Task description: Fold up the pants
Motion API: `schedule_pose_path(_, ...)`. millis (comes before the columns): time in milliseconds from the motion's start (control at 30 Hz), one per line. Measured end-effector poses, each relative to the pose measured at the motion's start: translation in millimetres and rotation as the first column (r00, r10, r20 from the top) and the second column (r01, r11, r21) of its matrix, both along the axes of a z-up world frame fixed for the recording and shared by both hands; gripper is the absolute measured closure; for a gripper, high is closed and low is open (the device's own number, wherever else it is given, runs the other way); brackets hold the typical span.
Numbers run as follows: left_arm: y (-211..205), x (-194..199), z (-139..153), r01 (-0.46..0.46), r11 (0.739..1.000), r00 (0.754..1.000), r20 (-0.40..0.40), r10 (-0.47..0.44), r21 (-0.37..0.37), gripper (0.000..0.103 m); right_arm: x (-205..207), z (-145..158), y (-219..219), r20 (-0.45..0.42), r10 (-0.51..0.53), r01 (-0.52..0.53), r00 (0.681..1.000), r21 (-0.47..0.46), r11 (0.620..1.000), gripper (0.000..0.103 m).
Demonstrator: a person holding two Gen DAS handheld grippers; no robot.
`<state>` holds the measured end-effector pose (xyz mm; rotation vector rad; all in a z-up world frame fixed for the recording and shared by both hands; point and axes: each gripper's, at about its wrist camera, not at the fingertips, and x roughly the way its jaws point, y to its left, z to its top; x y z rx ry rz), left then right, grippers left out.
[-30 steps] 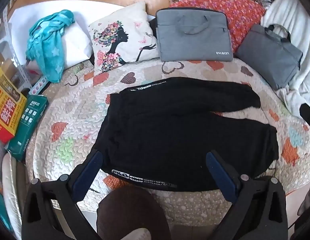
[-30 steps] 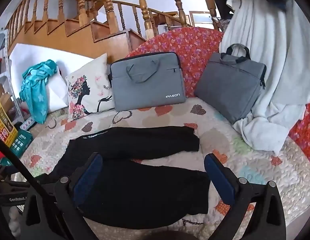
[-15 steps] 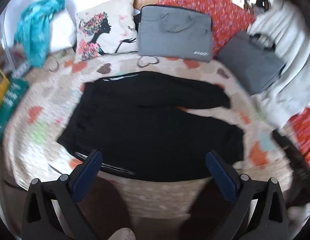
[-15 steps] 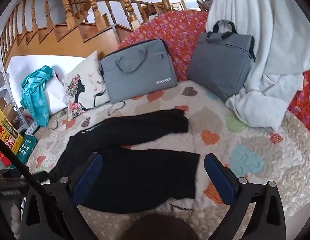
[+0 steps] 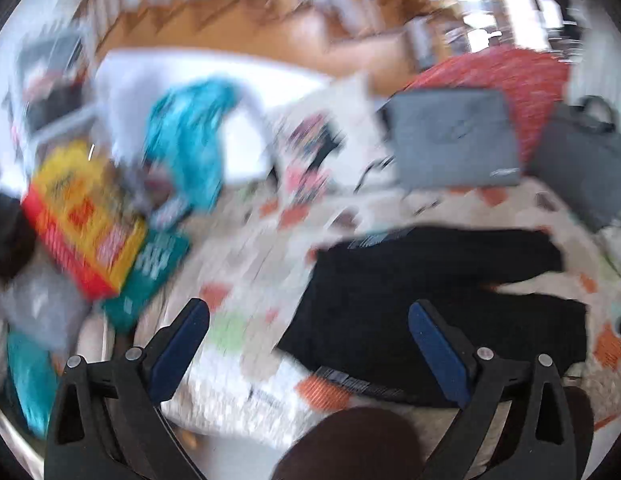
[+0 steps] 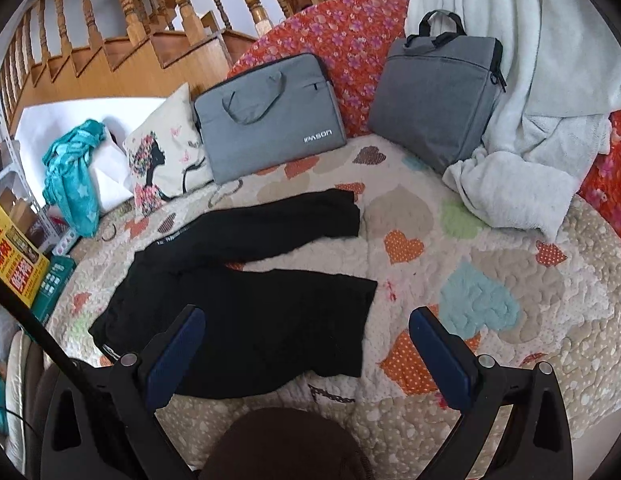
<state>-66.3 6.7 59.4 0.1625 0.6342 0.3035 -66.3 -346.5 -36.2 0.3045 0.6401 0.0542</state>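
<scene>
- The black pants [image 6: 246, 296] lie flat on the heart-patterned quilt [image 6: 490, 304] of the bed, both legs stretched toward the right and parted by a narrow gap, waistband to the left
- The right gripper [image 6: 306, 354] hovers above the near edge of the pants, its blue-padded fingers [image 6: 172, 360] spread wide and holding nothing
- The left gripper [image 5: 310, 350] also has its fingers [image 5: 438, 350] spread apart and empty; its view is badly blurred, with the pants [image 5: 434, 300] lower right
- Two grey laptop bags [image 6: 270, 116] lean against the red floral cushion [image 6: 346, 40] at the back
- A white blanket [image 6: 530, 128] lies heaped at the right
</scene>
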Motion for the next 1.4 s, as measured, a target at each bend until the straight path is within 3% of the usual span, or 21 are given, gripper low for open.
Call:
schedule_pose_path(100, 54, 14, -21, -0.111, 0.985, 0.992, -0.066, 0.103, -0.131, 0.007, 3, -6, -5, -0.041, -0.012, 0.012, 0.999, 0.003, 1.0, 0.0)
schedule_pose_path(167, 82, 25, -27, -0.164, 0.97, 0.984, -0.096, 0.148, -0.181, 0.02, 6, -10, -6, -0.071, -0.017, 0.017, 0.997, 0.002, 1.0, 0.0)
schedule_pose_path(267, 118, 38, -43, -0.211, 0.939, 0.974, -0.142, 0.178, -0.27, 0.02, 9, -12, -5, -0.098, -0.033, 0.03, 0.995, -0.029, 0.999, 0.0)
schedule_pose_path(467, 156, 79, -84, -0.161, 0.902, 0.978, -0.19, 0.09, -0.401, 0.02, 16, -18, -1, -0.146, -0.078, 0.076, 0.986, -0.019, 0.997, 0.0)
schedule_pose_path(600, 169, 118, -125, -0.127, 0.888, 0.959, -0.284, -0.003, -0.441, 0.02, 22, -37, -8, -0.2, -0.139, 0.144, 0.97, 0.01, 0.99, 0.0)
schedule_pose_path(633, 171, 130, -137, -0.114, 0.887, 0.95, -0.309, -0.034, -0.448, 0.026, 24, -41, -9, -0.213, -0.151, 0.158, 0.965, 0.014, 0.987, 0.0)
schedule_pose_path(667, 171, 142, -148, -0.09, 0.889, 0.943, -0.326, -0.069, -0.448, 0.046, 26, -46, -9, -0.233, -0.165, 0.174, 0.958, 0.019, 0.985, 0.0)
schedule_pose_path(733, 164, 164, -162, -0.036, 0.901, 0.925, -0.355, -0.133, -0.432, 0.07, 32, -57, -5, -0.276, -0.187, 0.197, 0.943, 0.012, 0.98, 0.0)
schedule_pose_path(800, 154, 192, -175, 0.034, 0.9, 0.905, -0.369, -0.212, -0.434, 0.071, 35, -63, -1, -0.305, -0.207, 0.216, 0.93, -0.004, 0.976, 0.0)
schedule_pose_path(933, 144, 230, -200, 0.083, 0.895, 0.869, -0.407, -0.281, -0.439, 0.072, 42, -66, 10, -0.354, -0.241, 0.242, 0.904, -0.043, 0.969, 0.0)
schedule_pose_path(967, 139, 236, -205, 0.111, 0.885, 0.855, -0.41, -0.317, -0.452, 0.086, 43, -65, 13, -0.363, -0.247, 0.246, 0.898, -0.051, 0.968, 0.0)
schedule_pose_path(1000, 134, 238, -209, 0.126, 0.888, 0.846, -0.42, -0.329, -0.442, 0.091, 44, -64, 16, -0.371, -0.253, 0.25, 0.893, -0.057, 0.967, 0.0)
schedule_pose_path(1033, 132, 240, -210, 0.131, 0.9, 0.845, -0.428, -0.321, -0.417, 0.093, 45, -62, 19, -0.377, -0.26, 0.256, 0.889, -0.063, 0.965, 0.0)
schedule_pose_path(1133, 152, 240, -204, 0.078, 0.881, 0.867, -0.404, -0.29, -0.466, 0.097, 44, -54, 24, -0.377, -0.281, 0.273, 0.882, -0.076, 0.959, 0.0)
schedule_pose_path(1233, 182, 240, -206, 0.023, 0.835, 0.872, -0.397, -0.285, -0.549, 0.096, 38, -46, 27, -0.362, -0.3, 0.293, 0.882, -0.078, 0.953, 0.0)
schedule_pose_path(1367, 186, 229, -206, 0.02, 0.839, 0.88, -0.389, -0.273, -0.543, 0.092, 37, -49, 24, -0.37, -0.303, 0.306, 0.878, -0.051, 0.951, 0.0)
schedule_pose_path(1400, 190, 226, -203, 0.021, 0.819, 0.887, -0.367, -0.28, -0.573, 0.09, 37, -51, 21, -0.372, -0.3, 0.309, 0.878, -0.038, 0.95, 0.0)
